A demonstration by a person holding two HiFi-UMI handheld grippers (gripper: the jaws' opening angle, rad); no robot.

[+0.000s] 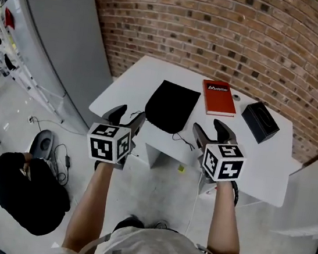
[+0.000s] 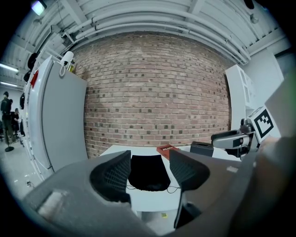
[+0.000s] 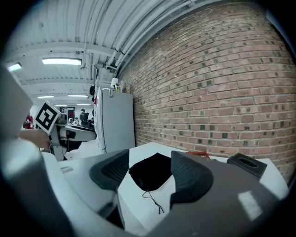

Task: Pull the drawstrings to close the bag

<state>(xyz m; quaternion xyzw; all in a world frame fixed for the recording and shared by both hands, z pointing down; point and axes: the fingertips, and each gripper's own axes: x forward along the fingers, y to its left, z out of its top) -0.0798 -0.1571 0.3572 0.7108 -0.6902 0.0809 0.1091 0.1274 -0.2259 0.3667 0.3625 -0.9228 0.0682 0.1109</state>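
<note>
Bag [image 1: 171, 105]: black cloth, lies flat at the centre of the frame on the white table [image 1: 270, 168]. Its mouth faces the near edge. A thin black drawstring [image 1: 182, 138] trails loose from the mouth's right corner, running down toward the table edge. A second bit of cord shows at the left corner, too fine to follow.

Left tool [image 1: 128, 115]: jaws spread wide, pads bare, held in the air just short of the near table edge, lower left of the bag. In the left gripper view the bag shows through the gap, further back on the table, untouched.

Right tool [image 1: 208, 129]: jaws likewise spread, nothing pinched, lower right of the bag and beside the loose cord's end. Each tool carries a cube with black-and-white square markers.

Red book [image 1: 219, 98]: upper right of the bag, near it but not touching. White lettering on the cover appears to read "Mobilier", with a small logo before it.

Black box [image 1: 260, 121]: right of the book, no print legible.

Brick wall [image 1: 231, 28] fills the top of the frame, with a grey cabinet [image 1: 60, 33] at upper left.
</note>
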